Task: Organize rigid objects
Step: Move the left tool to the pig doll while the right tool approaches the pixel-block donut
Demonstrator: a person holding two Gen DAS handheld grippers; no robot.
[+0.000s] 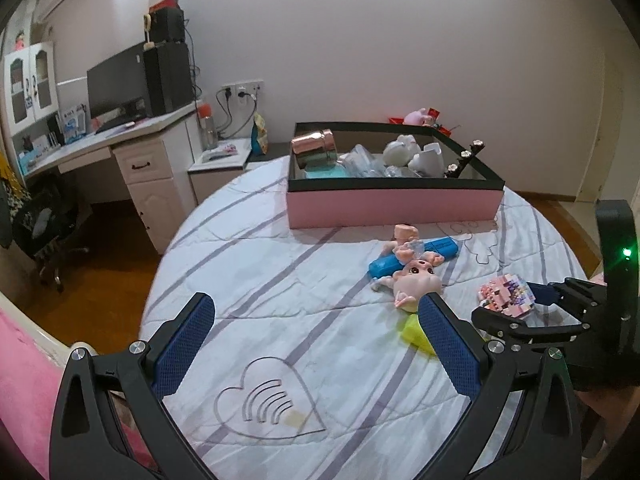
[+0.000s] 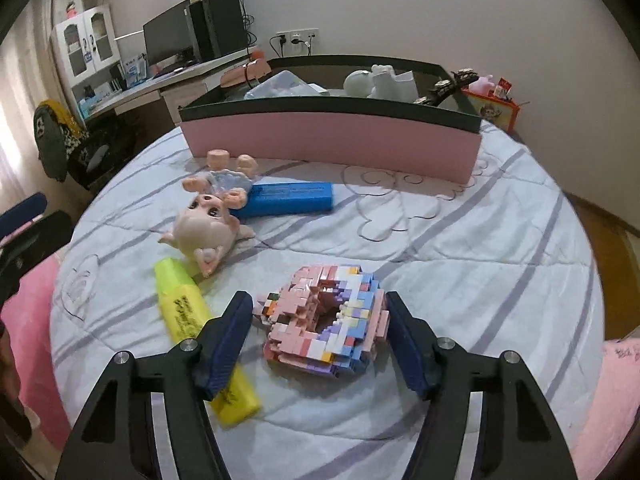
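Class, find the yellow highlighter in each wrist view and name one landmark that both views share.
Left wrist: yellow highlighter lower right of centre, mostly hidden behind a finger of the left gripper.
Right wrist: highlighter lower left, running under the right gripper's left finger.
Shared landmark: pink box.

Left tongs [image 1: 318,316] gape over the striped quilt [image 1: 280,280] (nothing between them); pig doll [image 1: 414,280] just beyond.

At your ten o'clock sits a desk [image 1: 132,130] bearing a dark monitor [image 1: 114,88], an office chair [image 1: 44,220] below it.
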